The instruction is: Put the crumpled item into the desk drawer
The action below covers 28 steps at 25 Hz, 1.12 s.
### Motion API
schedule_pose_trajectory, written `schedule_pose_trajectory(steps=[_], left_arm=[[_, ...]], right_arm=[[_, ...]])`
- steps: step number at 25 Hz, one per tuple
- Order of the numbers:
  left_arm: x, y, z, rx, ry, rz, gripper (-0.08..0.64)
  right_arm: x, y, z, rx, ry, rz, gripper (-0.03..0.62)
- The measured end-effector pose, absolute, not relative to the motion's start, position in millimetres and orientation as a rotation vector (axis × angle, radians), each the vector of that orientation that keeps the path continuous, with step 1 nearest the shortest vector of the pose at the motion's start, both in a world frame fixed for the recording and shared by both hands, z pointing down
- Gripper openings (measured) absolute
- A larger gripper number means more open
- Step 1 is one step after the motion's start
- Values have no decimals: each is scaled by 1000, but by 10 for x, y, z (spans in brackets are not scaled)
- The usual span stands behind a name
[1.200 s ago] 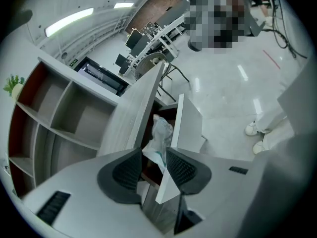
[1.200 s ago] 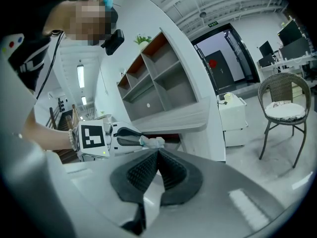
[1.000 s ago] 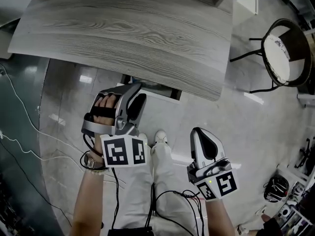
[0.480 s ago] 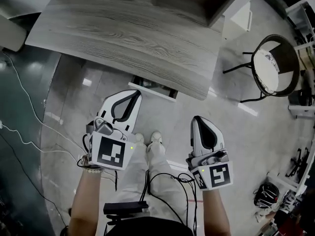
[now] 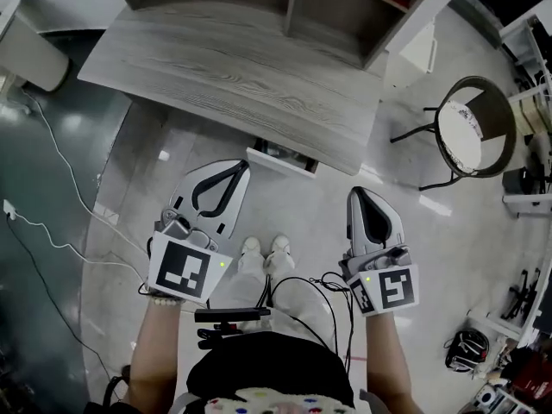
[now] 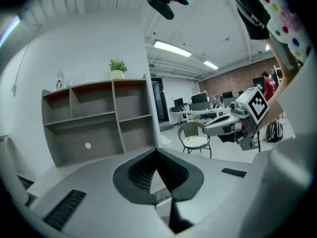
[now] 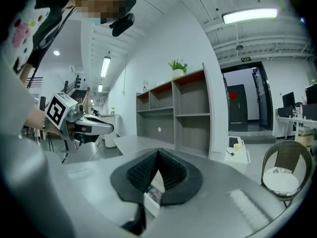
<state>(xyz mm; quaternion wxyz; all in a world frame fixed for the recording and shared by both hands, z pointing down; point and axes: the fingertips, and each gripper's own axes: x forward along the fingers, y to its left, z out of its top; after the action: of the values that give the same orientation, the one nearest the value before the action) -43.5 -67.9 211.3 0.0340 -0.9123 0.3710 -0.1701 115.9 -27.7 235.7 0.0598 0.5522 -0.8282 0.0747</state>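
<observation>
The grey wood-grain desk (image 5: 233,76) fills the top of the head view. Under its front edge the white drawer (image 5: 280,160) stands partly pulled out, and its dark contents are too small to make out. No crumpled item shows in any view. My left gripper (image 5: 242,167) hovers just short of the drawer, to its left, jaws shut with nothing between them. My right gripper (image 5: 363,193) hangs lower and to the drawer's right, also shut and empty. The left gripper view shows its closed jaws (image 6: 157,150) and the right gripper (image 6: 223,125) beyond them.
A grey shelf unit (image 5: 345,7) stands on the back of the desk, topped by a small plant (image 6: 117,67). A round chair (image 5: 470,128) is at the right. White cables (image 5: 52,171) trail over the floor at the left. The person's shoes (image 5: 263,248) are below the drawer.
The left gripper's jaws, wide apart a second ago, have come together empty. Both grippers have drawn back a little from the desk, and the head view has risen.
</observation>
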Motion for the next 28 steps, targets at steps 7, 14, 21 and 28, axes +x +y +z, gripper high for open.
schedule_pose_trajectory(steps=[7,14,21,28], left_arm=[[-688,-537,1862,-2842,1267,-436,8],[-946,-443,1688,-2801,1370,-407,8],[-1036,-393,1617,-2797,1392,-400,8],[-1037,-389,1621,-2803,1357,-412,8]], right_arm=[[1089,-212,2087,1644,-2522,176,8],[928,-184,1899,1617,-2557,143,8],[898,-242,1805,1618,-2575,121,8],[803,-240,1747,1580,-2605,107,8]])
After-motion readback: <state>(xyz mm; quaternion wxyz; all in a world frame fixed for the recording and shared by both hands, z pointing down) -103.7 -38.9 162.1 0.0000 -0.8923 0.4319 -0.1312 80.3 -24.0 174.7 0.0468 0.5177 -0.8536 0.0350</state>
